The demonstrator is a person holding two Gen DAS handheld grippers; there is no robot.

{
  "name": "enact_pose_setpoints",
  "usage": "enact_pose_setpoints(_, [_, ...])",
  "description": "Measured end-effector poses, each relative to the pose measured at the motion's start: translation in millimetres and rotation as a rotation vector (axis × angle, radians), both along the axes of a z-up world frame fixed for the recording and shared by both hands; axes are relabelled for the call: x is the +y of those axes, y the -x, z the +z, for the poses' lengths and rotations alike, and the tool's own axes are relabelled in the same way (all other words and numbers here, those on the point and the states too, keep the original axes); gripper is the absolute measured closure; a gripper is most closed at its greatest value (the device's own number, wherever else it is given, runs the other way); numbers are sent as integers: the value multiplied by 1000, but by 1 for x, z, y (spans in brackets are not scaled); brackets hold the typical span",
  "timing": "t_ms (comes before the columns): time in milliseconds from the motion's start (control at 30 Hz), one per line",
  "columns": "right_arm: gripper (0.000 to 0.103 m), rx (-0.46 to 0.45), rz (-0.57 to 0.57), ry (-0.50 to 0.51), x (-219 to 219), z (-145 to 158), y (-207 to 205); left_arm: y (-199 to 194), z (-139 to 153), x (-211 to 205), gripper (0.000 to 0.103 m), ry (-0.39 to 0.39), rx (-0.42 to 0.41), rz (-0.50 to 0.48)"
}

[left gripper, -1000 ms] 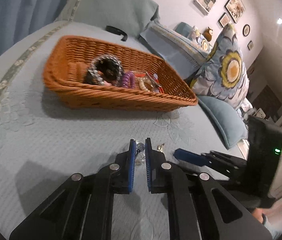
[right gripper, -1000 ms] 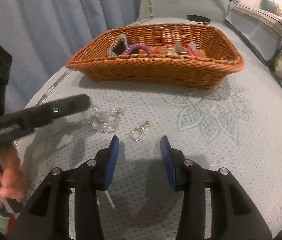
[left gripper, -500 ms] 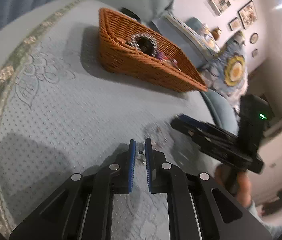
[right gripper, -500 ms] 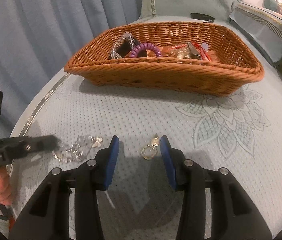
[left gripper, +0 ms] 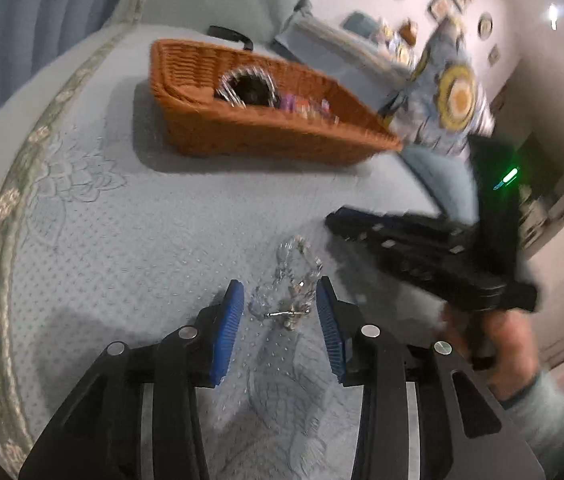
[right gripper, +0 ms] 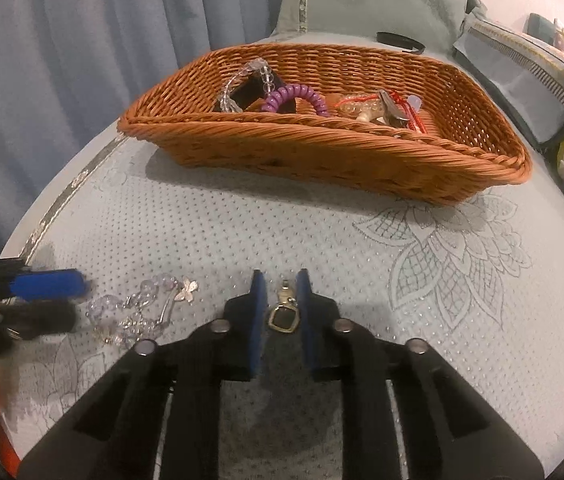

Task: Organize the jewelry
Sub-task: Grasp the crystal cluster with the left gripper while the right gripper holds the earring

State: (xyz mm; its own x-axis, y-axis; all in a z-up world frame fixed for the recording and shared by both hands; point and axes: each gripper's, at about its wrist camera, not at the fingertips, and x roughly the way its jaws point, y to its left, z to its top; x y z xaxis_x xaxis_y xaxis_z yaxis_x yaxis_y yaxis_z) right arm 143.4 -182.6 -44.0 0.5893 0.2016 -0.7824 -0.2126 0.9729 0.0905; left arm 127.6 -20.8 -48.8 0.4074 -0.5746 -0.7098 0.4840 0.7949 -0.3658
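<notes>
A clear crystal bead bracelet (left gripper: pixel 294 276) lies on the pale blue bedspread between the fingers of my left gripper (left gripper: pixel 280 304). Its jaws are opening and the blue pads stand clear of the beads. From the right wrist view the same bracelet (right gripper: pixel 134 312) lies just in front of the left gripper (right gripper: pixel 78 300). My right gripper (right gripper: pixel 282 300) is closing on a small gold charm (right gripper: pixel 282 318), with its pads against the charm's sides. A wicker basket (right gripper: pixel 322 128) further back holds a beaded bracelet, a purple coil band (right gripper: pixel 296 96) and red pieces.
The basket (left gripper: pixel 266 136) sits mid-bed, and a black band (right gripper: pixel 400 40) lies behind it near a pillow. Flowered cushions (left gripper: pixel 454 96) stand on the right. The bedspread's trimmed edge (right gripper: pixel 66 196) and a curtain run along the left. A hand (left gripper: pixel 494 332) holds the right gripper.
The left gripper, earlier shut on the bracelet, dragged it away from the charm and has opened, leaving it on the bedspread. The right gripper moved over the gold charm and closed around it.
</notes>
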Motion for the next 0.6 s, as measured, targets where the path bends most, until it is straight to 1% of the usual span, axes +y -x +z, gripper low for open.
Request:
enact_pose_setpoints(67, [93, 4, 11, 0, -3, 1, 9, 6, -1, -13, 67, -68, -50, -25])
enact_pose_setpoints(133, [93, 10, 16, -4, -9, 1, 16, 10, 2, -16, 57, -103, -80, -50])
enact_pose_setpoints(167, [93, 12, 18, -4, -11, 1, 19, 11, 2, -19, 56, -108, -86, -53])
enact_pose_setpoints(300, [93, 1, 38, 11, -12, 2, 23, 14, 0, -30, 56, -190, -142, -60])
enact_pose_setpoints(400, [93, -5, 40, 17, -11, 2, 23, 14, -3, -39, 56, -226, -170, -52])
enact_pose_setpoints(467, [93, -5, 43, 13, -12, 1, 24, 15, -3, -41, 60, -265, -192, -38])
enact_pose_setpoints(533, [93, -2, 43, -4, -14, 2, 23, 15, -4, -43, 73, -285, -203, -22])
enact_pose_setpoints(600, [92, 4, 40, -74, -23, 6, 22, 14, -3, -37, 81, -274, -198, -5])
